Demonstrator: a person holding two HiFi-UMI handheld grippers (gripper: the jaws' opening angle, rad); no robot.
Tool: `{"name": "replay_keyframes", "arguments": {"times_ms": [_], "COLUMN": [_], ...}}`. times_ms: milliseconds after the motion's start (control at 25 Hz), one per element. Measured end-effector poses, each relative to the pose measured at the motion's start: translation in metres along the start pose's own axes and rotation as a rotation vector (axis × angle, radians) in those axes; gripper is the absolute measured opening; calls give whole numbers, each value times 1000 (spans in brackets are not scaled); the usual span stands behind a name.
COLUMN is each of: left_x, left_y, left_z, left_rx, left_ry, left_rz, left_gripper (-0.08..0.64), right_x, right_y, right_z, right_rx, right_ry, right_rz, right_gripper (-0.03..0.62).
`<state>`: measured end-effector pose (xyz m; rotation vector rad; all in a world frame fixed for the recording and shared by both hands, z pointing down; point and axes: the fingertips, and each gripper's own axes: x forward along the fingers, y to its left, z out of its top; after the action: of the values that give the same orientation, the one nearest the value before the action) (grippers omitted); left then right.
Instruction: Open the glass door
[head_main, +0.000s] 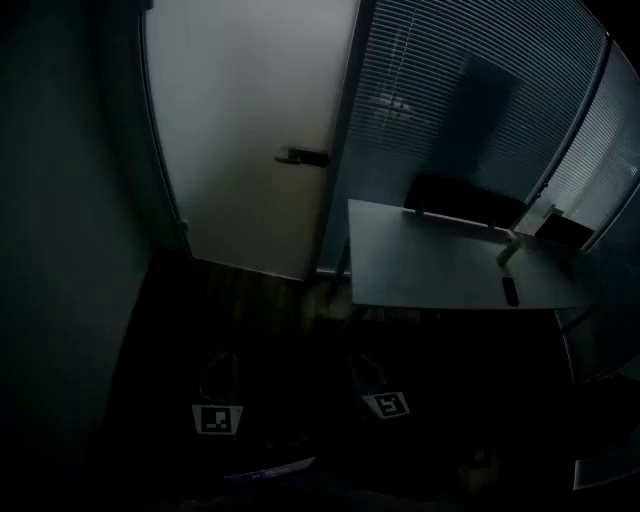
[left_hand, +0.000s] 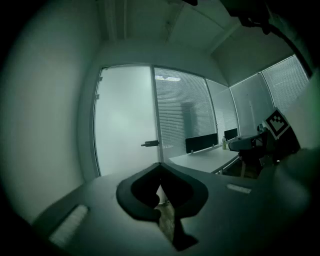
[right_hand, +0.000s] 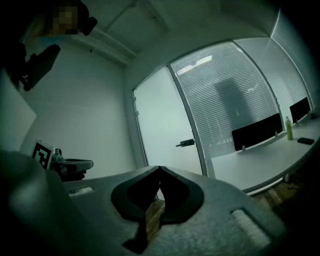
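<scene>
Since the room is dim and the handle (head_main: 303, 156) small, a reach from here could, I judge, miss it or knock the surface (head_main: 440, 275) near the door. The left gripper (left_hand: 160, 166) and right gripper (right_hand: 159, 169) are both closed tip to tip, holding and touching nothing. Well ahead, the glass door (head_main: 250, 130) stands shut, handle at its right edge.

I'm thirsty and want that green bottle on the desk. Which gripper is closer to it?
Right. The right gripper is in front of the desk where the green bottle stands. The left gripper is beside it, farther away, nearer the wall.
</scene>
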<state>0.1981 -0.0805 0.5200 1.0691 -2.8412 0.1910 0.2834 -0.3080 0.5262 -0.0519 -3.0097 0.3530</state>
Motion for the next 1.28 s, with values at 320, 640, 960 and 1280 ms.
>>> {"name": "replay_keyframes", "arguments": {"times_ms": [320,640,960,1280], "left_x": [-14,-36,-38,-28], "left_y": [6,24,27,26], "left_z": [3,-6,-21,-17], "left_rx": [-5,1,18,24], "left_ry": [-8,-5,12,12], "left_rz": [8,8,-36,-37], "left_gripper": [5,5,5,5], "right_x": [-4,-6,-10,-1], "right_y": [9,42,58,53], "right_z": [0,-12,-28,-30], "right_rx": [-5,-15,19,13], "right_ry": [-16,-4,-2,20], "right_rz": [6,19,-7,6], "right_gripper": [3,2,3,2]}}
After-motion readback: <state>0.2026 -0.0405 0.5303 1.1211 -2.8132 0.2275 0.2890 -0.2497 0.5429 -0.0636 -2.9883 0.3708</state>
